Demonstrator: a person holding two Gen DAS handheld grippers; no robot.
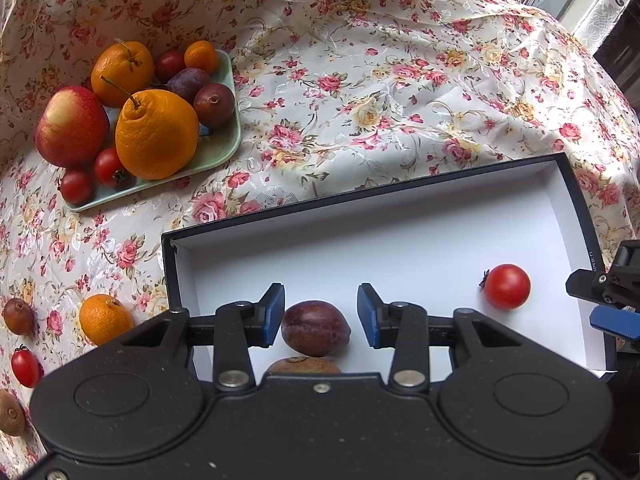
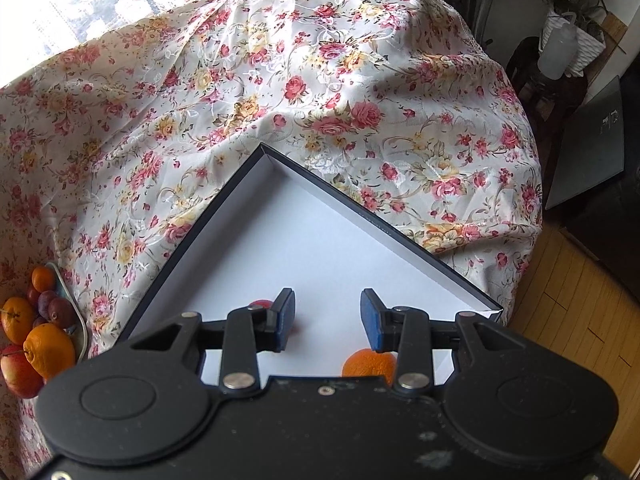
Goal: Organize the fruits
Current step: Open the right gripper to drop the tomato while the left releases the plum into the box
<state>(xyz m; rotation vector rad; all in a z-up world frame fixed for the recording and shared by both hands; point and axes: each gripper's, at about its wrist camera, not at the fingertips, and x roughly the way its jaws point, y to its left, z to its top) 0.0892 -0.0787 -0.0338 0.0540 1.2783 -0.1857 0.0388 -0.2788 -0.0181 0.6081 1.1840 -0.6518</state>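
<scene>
A shallow white box with a dark rim point(image 1: 576, 184) lies on the flowered cloth. In the left wrist view a purple plum point(image 1: 315, 328) rests in it between my left gripper's point(image 1: 321, 316) open pads, with small gaps on both sides. A kiwi point(image 1: 303, 366) lies just behind it, half hidden by the gripper body. A cherry tomato point(image 1: 506, 286) sits at the box's right. My right gripper point(image 2: 328, 320) is open over the box point(image 2: 256, 160); a small orange point(image 2: 369, 364) lies below its right finger and the tomato point(image 2: 260, 304) behind its left finger.
A pale green tray point(image 1: 224, 148) at the back left holds oranges, an apple, plums and cherry tomatoes. Loose on the cloth at left: an orange point(image 1: 105, 319), a plum point(image 1: 18, 316), a cherry tomato point(image 1: 25, 367), a kiwi point(image 1: 10, 412). The cloth drops to a wooden floor point(image 2: 568, 300) at right.
</scene>
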